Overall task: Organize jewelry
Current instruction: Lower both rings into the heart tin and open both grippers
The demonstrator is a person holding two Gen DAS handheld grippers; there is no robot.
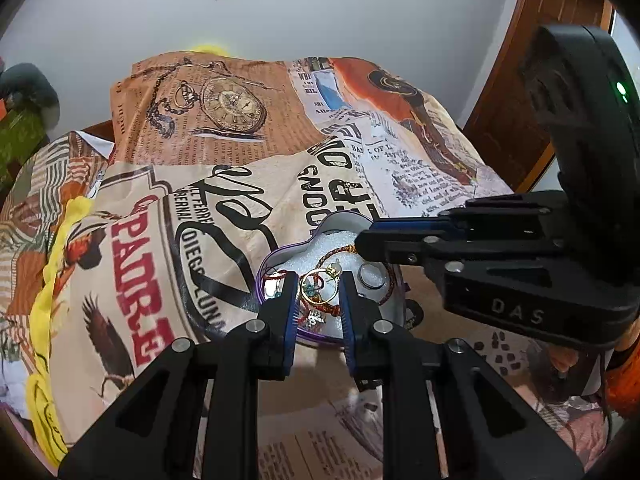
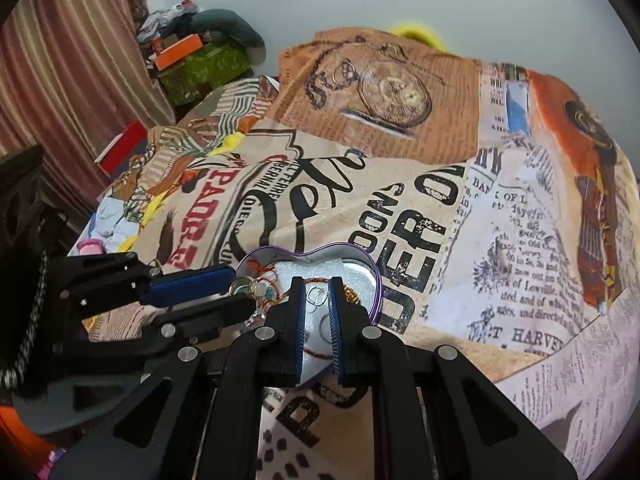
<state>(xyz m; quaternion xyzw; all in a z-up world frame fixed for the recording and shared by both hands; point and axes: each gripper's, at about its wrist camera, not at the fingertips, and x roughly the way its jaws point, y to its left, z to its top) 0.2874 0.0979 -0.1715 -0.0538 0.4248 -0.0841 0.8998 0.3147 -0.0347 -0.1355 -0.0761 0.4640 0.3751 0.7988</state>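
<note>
I've got both grippers over the purple heart-shaped tin (image 1: 276, 258), which sits on the newspaper-and-pocket-watch print cloth (image 1: 224, 184) and is lined with white foam. Left gripper (image 1: 318, 302): blue-padded fingers (image 1: 289, 312) parted, nothing clamped between them. In the gap I see a gold ring (image 1: 316, 286) tangled with a red braided thread bracelet (image 1: 326, 308) and some small charms, all lying on the foam; can't tell whether the pads touch any of it. A silver ring (image 1: 373, 274) lies flat in the tin just right of that gripper. Right gripper (image 2: 316, 322): also parted, straddling the silver ring (image 2: 317, 295) from above in its own wrist view; no contact I can confirm. From the left wrist view the right gripper (image 1: 362, 242) comes in from the right, tip over the tin's far lobe, touching or just above a brown braided cord (image 1: 334, 254). From the right wrist view the left gripper (image 2: 236, 288) enters from the left, tips at the tin's left rim (image 2: 256, 258) next to the gold ring (image 2: 242, 285) cluster. All jewelry I can see is inside the tin.
</note>
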